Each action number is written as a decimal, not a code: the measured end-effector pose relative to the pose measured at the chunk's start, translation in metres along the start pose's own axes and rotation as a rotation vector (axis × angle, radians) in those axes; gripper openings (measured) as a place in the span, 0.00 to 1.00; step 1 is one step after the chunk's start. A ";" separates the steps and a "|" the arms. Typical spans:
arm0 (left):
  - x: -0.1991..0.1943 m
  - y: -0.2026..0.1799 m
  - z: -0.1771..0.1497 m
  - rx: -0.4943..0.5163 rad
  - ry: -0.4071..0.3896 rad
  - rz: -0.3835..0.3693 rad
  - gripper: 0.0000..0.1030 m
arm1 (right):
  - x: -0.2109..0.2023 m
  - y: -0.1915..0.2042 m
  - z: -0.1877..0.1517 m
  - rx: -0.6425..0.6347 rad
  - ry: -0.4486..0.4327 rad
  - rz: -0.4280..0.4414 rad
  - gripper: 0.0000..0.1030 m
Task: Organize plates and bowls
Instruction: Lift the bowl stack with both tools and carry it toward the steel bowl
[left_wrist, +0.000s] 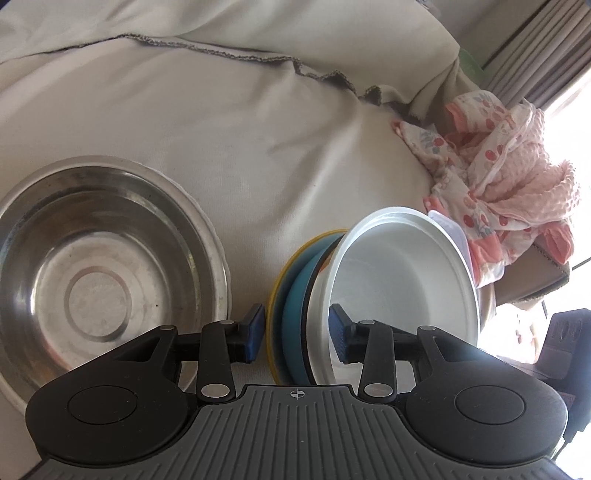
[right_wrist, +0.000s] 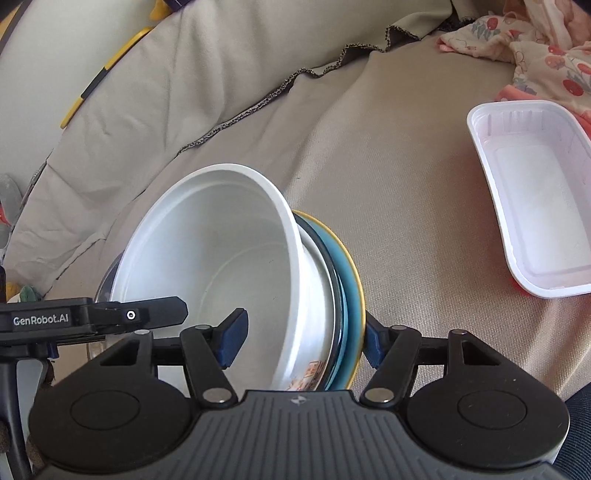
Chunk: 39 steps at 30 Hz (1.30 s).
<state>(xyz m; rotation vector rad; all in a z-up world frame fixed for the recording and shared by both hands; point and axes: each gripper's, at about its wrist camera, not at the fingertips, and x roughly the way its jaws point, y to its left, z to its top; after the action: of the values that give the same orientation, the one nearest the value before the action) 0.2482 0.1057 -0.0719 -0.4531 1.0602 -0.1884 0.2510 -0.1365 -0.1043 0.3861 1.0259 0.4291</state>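
Left wrist view: the left gripper (left_wrist: 297, 334) straddles the near edge of a nested stack stood on its side — a yellow-rimmed blue plate (left_wrist: 291, 295) outermost, then a white bowl (left_wrist: 402, 284) facing three o'clock; one blue pad sits just beside the plate's back, the other inside the bowl's mouth, and whether they press I cannot tell. At nine o'clock a stainless steel bowl (left_wrist: 99, 266) rests upright on the beige cloth (left_wrist: 240, 129); pink patterned fabric (left_wrist: 517, 166) is heaped at two o'clock.

Right wrist view: the right gripper (right_wrist: 301, 339) holds the same stack at mid-width, one pad inside the white bowl, the other against the blue plate; the bowl's mouth faces ten o'clock. A white plastic tray (right_wrist: 532, 199) lies at three o'clock.

The pieces look stiff, smooth and breakable, and probably heavy together — clamping across the rims should keep them from sliding apart.
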 end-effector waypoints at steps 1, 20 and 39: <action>0.000 0.002 0.000 -0.012 -0.001 -0.008 0.40 | -0.001 -0.001 -0.001 0.002 0.006 0.009 0.63; 0.008 -0.006 -0.006 0.058 0.023 0.020 0.41 | 0.019 -0.009 0.007 -0.006 0.061 0.000 0.60; 0.029 -0.025 -0.004 0.021 0.057 0.076 0.58 | 0.030 -0.051 0.021 0.109 0.115 0.159 0.58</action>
<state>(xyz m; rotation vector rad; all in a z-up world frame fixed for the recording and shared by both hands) 0.2606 0.0718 -0.0849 -0.3896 1.1287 -0.1460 0.2908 -0.1669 -0.1415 0.5480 1.1373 0.5441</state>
